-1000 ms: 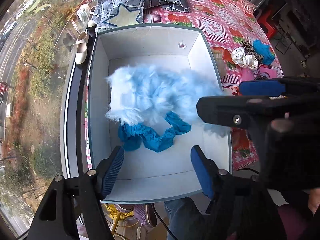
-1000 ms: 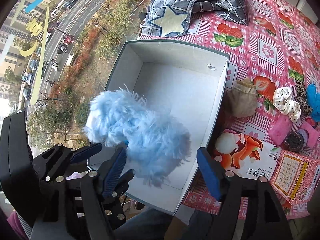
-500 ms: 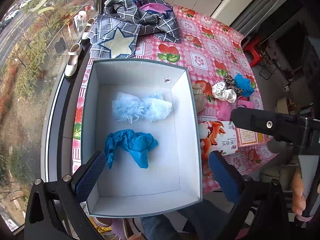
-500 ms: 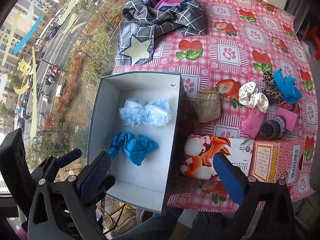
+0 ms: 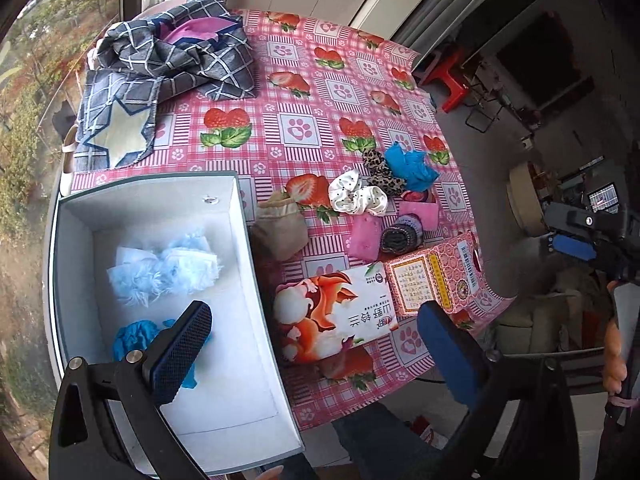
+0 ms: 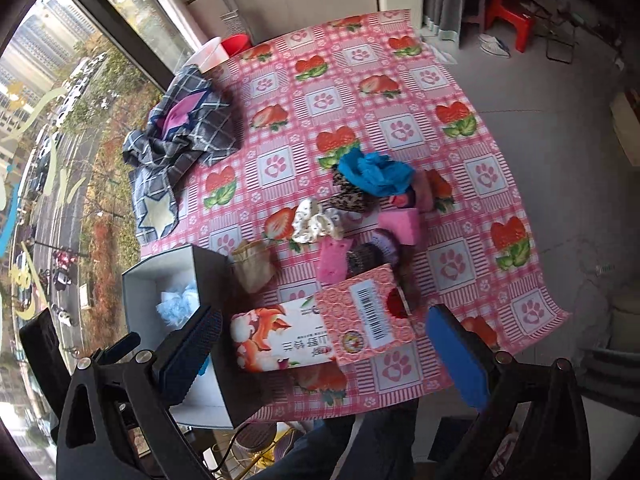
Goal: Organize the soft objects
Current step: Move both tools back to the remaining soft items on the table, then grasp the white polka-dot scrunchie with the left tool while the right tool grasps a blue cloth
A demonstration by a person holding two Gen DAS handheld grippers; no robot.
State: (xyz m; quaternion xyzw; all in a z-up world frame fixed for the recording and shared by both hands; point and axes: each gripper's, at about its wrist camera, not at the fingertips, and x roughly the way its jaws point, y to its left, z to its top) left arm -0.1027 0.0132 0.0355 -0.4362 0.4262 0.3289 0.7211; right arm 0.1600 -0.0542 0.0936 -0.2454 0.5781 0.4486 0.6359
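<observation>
My left claw and my right claw both hang above the counter with their jaws just opened and now spread wide, and nothing is between the pads. The white box at the window edge of the counter holds the fluffy light-blue piece and, near it, a crumpled blue cloth. On the strawberry tablecloth beside the box lie a beige pouch, a white scrunchie, a leopard scrunchie, another blue cloth, pink sponges and two flat packets.
</observation>
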